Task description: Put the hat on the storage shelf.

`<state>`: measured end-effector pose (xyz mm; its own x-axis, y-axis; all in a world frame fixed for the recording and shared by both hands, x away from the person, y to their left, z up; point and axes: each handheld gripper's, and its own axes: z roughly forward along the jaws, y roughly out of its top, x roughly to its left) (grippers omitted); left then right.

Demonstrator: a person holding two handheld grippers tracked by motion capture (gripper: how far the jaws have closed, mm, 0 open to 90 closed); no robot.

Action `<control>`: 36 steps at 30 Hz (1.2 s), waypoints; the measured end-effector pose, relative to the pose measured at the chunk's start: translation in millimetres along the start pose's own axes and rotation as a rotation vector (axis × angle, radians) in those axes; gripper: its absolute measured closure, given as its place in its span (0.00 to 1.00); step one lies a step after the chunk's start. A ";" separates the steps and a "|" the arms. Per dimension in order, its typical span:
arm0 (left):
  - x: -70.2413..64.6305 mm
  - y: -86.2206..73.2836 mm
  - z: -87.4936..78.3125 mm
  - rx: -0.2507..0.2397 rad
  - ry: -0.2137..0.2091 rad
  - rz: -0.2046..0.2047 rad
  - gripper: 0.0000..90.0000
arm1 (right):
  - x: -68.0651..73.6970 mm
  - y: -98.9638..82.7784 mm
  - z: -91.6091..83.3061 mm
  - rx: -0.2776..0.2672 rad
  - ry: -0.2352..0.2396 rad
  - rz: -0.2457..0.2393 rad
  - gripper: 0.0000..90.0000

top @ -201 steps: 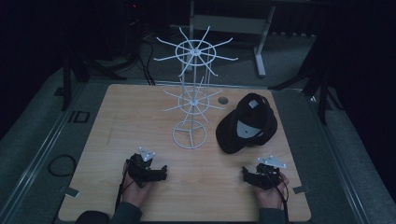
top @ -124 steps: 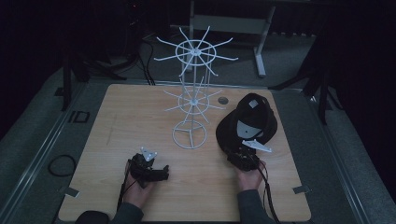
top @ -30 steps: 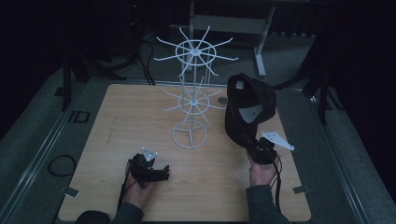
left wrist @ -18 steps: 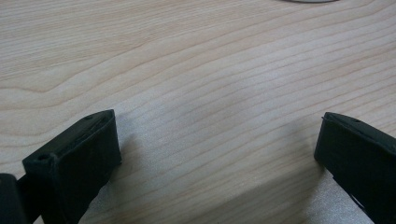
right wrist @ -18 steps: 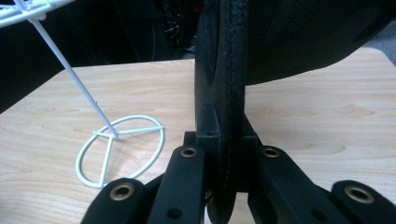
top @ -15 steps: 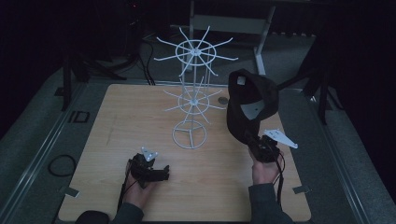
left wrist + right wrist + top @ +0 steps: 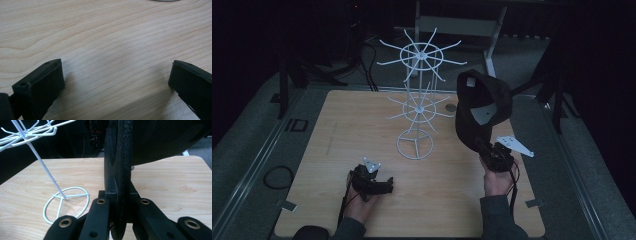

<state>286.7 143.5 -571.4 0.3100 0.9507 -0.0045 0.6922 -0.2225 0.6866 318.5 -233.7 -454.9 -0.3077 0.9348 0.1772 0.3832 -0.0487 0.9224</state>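
Your table [image 7: 327, 150] carries the wire rack [image 7: 415, 107] standing near its middle, toward the far edge, with its ring base [image 7: 414, 145] resting on the tabletop. To the rack's right, your right gripper [image 7: 486, 148] sits above the table's right half and holds the cap [image 7: 482, 107] up by its brim, lifted off the surface and just beside the rack's lower arms (whether they touch is not clear). Your left gripper [image 7: 382, 186] rests low at the near edge, left of the base and well apart from the cap.
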 end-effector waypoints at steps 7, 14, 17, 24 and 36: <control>0.0 0.0 0.0 0.001 0.000 0.001 0.00 | 1.1 5.8 -2.6 -0.007 0.005 -0.017 0.96; 0.1 0.0 -0.1 0.001 0.000 0.002 0.00 | 2.6 11.2 -4.9 -0.013 0.007 -0.029 0.96; 0.2 0.0 -0.2 0.002 0.000 0.003 0.00 | 3.4 13.2 -6.0 -0.019 0.009 -0.035 0.96; 0.2 0.0 -0.2 0.002 0.000 0.003 0.00 | 6.7 18.9 -7.1 -0.027 0.014 -0.048 0.96; -0.2 0.0 0.1 -0.001 0.000 0.001 0.00 | 9.4 27.6 -10.6 -0.043 0.018 -0.067 0.96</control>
<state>286.7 143.3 -571.4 0.3109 0.9504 -0.0043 0.6912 -0.2229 0.6875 316.9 -230.0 -424.2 -0.3469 0.9302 0.1200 0.3232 -0.0015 0.9463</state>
